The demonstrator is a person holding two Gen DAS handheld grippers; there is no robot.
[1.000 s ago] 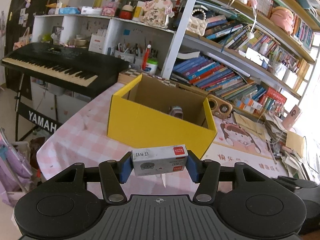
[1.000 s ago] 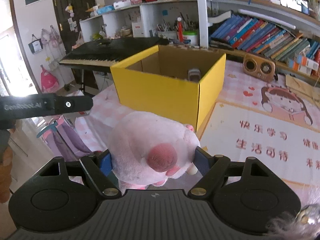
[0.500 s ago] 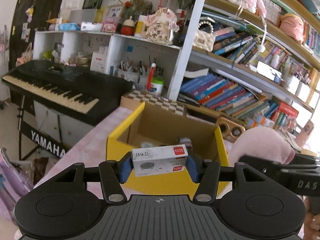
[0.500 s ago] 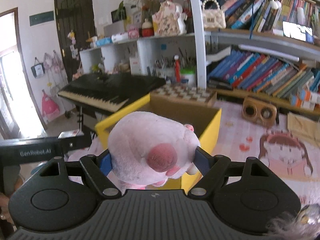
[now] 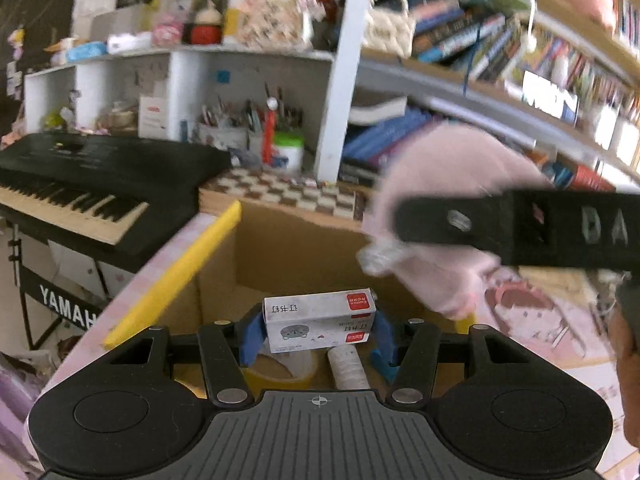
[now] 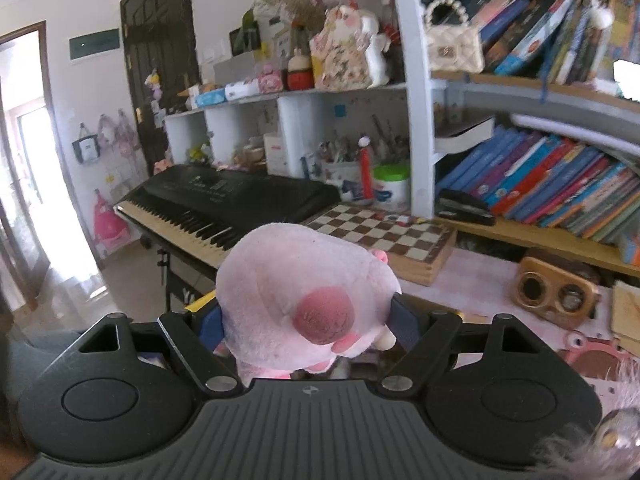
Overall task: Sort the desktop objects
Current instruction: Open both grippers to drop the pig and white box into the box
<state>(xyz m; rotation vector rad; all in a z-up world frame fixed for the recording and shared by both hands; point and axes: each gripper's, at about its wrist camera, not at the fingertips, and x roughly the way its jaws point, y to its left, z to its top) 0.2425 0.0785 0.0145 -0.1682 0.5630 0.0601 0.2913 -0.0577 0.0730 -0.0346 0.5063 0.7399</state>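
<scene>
My left gripper (image 5: 318,330) is shut on a small white staple box (image 5: 319,321) with red corners, held over the open yellow cardboard box (image 5: 172,276). Inside the box, below the staple box, lie a yellow tape roll (image 5: 280,370) and a pale cylinder (image 5: 347,366). My right gripper (image 6: 306,326) is shut on a pink plush pig (image 6: 304,296). In the left wrist view that plush pig (image 5: 444,208) hangs over the box's right side, with the right gripper's black finger (image 5: 516,228) across it.
A black keyboard (image 5: 80,184) stands left of the pink checked table (image 5: 132,292). A chessboard (image 6: 384,236) and a wooden speaker (image 6: 556,292) lie behind the box. Bookshelves (image 6: 560,184) and white cubbies (image 6: 256,128) fill the back wall. A person's hand (image 5: 628,360) shows at right.
Both grippers have moved forward to the yellow box and now hang over its opening. The plush pig has come into the left wrist view from the right. Both grips hold.
</scene>
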